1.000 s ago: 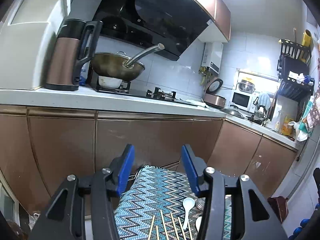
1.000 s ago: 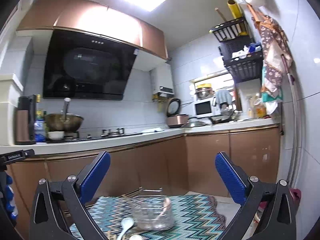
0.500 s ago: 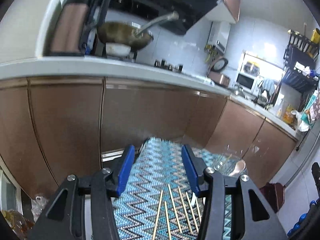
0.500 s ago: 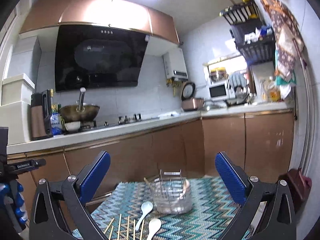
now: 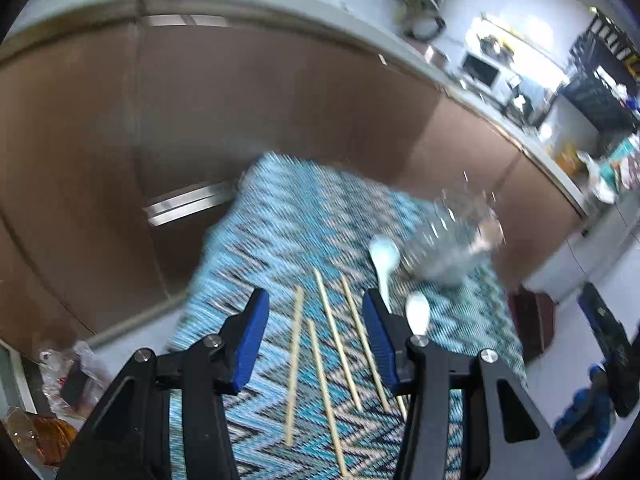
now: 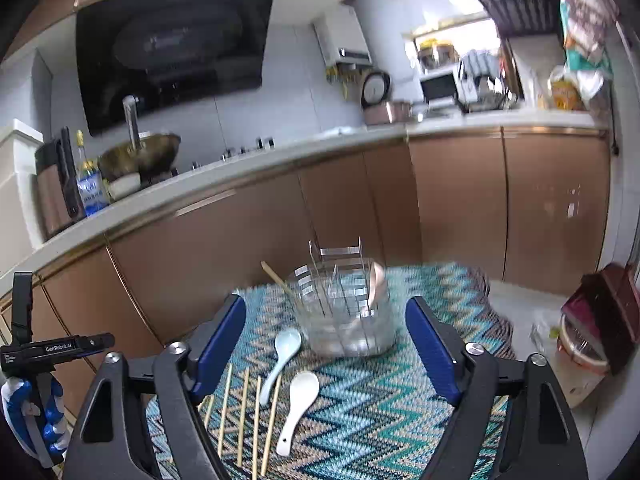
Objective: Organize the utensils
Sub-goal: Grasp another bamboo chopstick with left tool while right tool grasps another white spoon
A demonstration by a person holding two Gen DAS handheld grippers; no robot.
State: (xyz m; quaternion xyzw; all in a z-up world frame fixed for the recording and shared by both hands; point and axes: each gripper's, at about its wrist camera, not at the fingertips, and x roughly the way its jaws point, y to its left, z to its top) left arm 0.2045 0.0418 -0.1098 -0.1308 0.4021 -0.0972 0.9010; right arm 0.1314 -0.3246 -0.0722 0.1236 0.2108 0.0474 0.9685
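Chopsticks, thin pale wooden ones, lie side by side at the left of a blue, teal and tan zigzag-patterned cloth that covers the work surface. The left gripper, black-framed with blue pads, hangs above them, its jaws parted with nothing between them; several sticks run lengthwise through the gap below. Just right of the sticks lie two white ceramic soup spoons: the farther spoon with its bowl near the holder, the nearer spoon beside it, handles towards the camera. The right gripper is released too; its jaws have just been closing in from wider, with nothing caught between them, and in its view they frame the spoons and holder from above. Further right and back stands a clear plastic utensil holder with wire dividers, upright on the cloth; inside it lean one chopstick and a pale spoon. Behind run brown cabinet doors under a pale countertop.
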